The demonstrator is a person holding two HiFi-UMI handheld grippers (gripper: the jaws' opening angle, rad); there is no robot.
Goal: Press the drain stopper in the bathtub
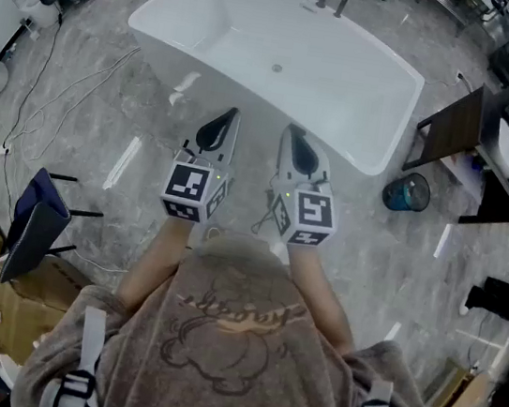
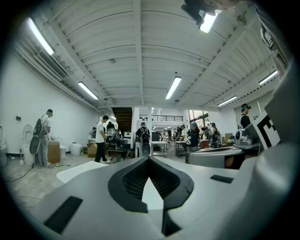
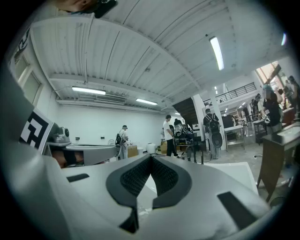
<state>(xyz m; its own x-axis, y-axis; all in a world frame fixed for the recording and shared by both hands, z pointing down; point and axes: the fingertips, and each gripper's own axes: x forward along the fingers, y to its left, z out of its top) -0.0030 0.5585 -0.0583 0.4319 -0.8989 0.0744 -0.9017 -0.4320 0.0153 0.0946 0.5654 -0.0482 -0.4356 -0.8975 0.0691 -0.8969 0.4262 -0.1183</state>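
The left hand-held gripper (image 1: 231,115) and right hand-held gripper (image 1: 290,131) are both pinched shut on nothing outside the tub (image 1: 367,82), stopper (image 1: 277,67) off at 12 o'clock on its floor, so that long reach could easily land off-centre.

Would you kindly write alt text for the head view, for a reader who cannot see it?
Seen from above, a person holds the left gripper and the right gripper side by side, both shut and empty, pointing at a white bathtub on a grey floor. The small round drain stopper sits untouched in the middle of the tub's bottom.
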